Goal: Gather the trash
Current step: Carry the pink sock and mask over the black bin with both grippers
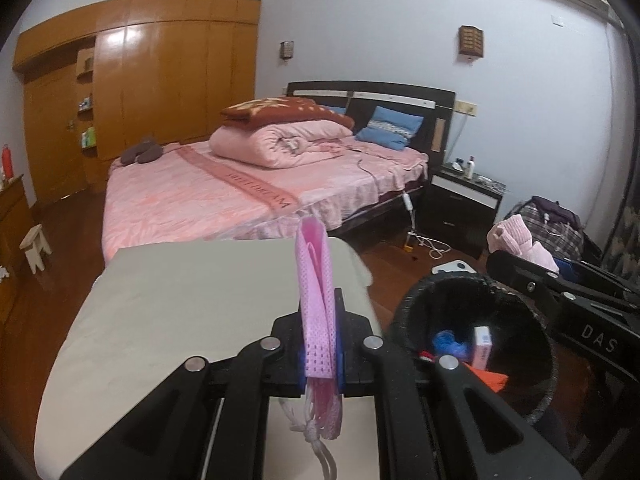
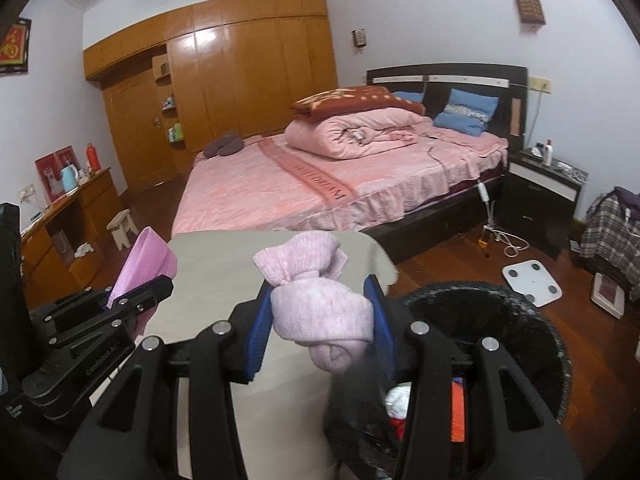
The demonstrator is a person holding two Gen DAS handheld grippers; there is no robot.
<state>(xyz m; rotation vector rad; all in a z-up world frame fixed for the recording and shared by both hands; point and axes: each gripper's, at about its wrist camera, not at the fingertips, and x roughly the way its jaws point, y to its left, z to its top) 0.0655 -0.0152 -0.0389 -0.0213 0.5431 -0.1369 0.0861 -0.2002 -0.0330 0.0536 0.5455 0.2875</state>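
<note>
Bedroom, two grippers, one bin (image 2: pixel 520 320)

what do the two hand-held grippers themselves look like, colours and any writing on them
Both are matte black linkage frames with round silver pivot pins and blue pads on the finger insides. The left hand-held gripper has narrow blue pads; seen from the right wrist view its side carries small white lettering, too blurred to read surely. The right hand-held gripper shows white letters "DAS" on its side. No cables or sleeves show.
</note>
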